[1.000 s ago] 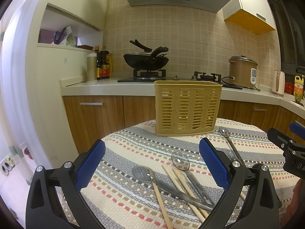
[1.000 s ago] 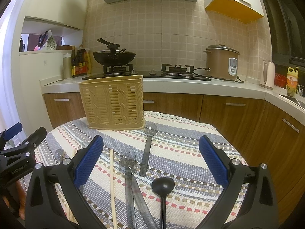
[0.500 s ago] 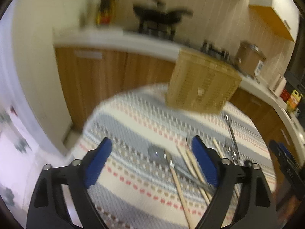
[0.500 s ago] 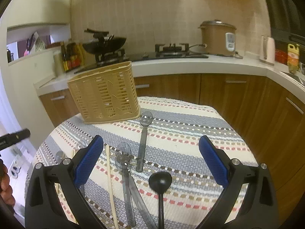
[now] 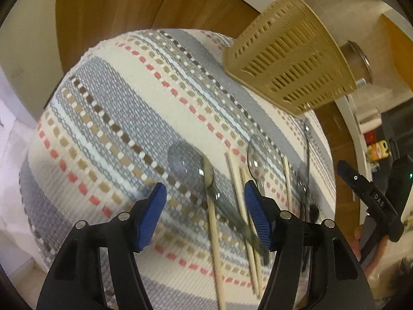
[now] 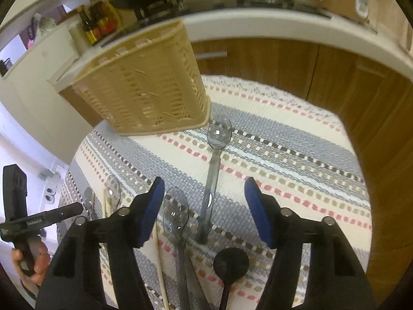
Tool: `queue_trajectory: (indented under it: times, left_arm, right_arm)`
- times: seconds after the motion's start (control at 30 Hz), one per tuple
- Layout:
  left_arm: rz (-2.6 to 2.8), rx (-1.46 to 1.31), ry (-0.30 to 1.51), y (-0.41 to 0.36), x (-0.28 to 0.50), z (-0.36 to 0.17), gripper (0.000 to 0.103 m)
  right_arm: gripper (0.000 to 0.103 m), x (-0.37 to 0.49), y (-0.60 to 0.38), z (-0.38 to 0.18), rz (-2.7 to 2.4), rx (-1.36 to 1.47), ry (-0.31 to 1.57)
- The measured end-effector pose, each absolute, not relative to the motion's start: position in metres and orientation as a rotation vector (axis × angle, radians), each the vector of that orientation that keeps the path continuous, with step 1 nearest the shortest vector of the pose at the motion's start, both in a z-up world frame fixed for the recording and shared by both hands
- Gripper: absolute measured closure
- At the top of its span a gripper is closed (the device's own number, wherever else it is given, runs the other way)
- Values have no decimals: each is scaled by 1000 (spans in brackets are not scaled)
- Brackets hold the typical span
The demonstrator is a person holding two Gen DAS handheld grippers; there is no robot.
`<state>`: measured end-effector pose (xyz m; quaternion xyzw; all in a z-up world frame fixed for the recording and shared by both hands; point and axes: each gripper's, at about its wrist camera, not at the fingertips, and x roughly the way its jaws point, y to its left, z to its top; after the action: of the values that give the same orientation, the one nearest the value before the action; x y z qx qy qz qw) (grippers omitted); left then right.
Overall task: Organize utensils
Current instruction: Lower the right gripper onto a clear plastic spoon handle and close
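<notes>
Desk (image 5: 108, 108) under a striped woven cloth fills both views, its round rim dropping off at the left in the left wrist view and toward the wooden cabinets (image 6: 322, 72) in the right wrist view; a broad bare stretch of cloth lies left of the utensils. Slatted tan basket (image 6: 144, 90) stands at the far edge, with one clear spoon (image 6: 214, 165) lying just in front of it, bowl toward the basket and handle running back toward the camera. Nearer, a second clear spoon (image 6: 175, 217) lies almost parallel to it, bowl away, and a black ladle (image 6: 231, 263) sits beside it, bowl away too. In the left wrist view another clear spoon (image 5: 191, 165) points its bowl up-left, its handle slanting down-right and crossing wooden chopsticks (image 5: 214, 235), whose long axes run toward the camera.

Left tongs (image 5: 205, 204) have just been closing and stand apart above that spoon's neck, the pads pressing on nothing. Right tongs (image 6: 205, 201) have likewise been narrowing and stand apart over the spoon handles, gripping nothing.

Lettering on the other tool reads "DAS" in the left view; the small print in the right view is probably "SenRobot.AI", though it is blurred.
</notes>
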<state>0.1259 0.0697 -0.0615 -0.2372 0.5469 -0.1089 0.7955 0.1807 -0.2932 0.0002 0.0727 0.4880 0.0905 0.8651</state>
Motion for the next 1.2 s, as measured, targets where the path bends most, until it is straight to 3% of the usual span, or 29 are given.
queue_trajectory:
  times: [0.33,0.4,0.47,0.63,0.73,0.8,0.93,1.0,1.2]
  left_arm:
    - [-115,-389,1229,39,153,-60,49]
    - [-107,-356,1243,33,161,-59,66]
    - [-98,-329,1248,27,167,-58,66]
    - [-102,-302,1260,20,179,-60,69]
    - [-94,-277,1267,15,183,-61,69]
    - [-90,-249,1273,15,179,-62,62]
    - [-45,-157,1280,-9,187,-64,60]
    - [-24,-121,1274,-19,189,-64,66]
    - [-8,-102,1266,-32,195,-62,71]
  right_arm:
    - [46,252,-292,-20,177,158,1219]
    - [46,262,-287,-25,163,131,1235]
    - [57,270,-283,-32,159,128,1263]
    - [60,280,-271,-45,108,67,1294]
    - [73,283,-262,-47,92,4,1288]
    - [73,284,-254,-50,86,-23,1287]
    - [74,285,-245,-51,78,-68,1291]
    - [74,284,-242,-51,79,-95,1287]
    - [75,271,-220,-52,94,-142,1260]
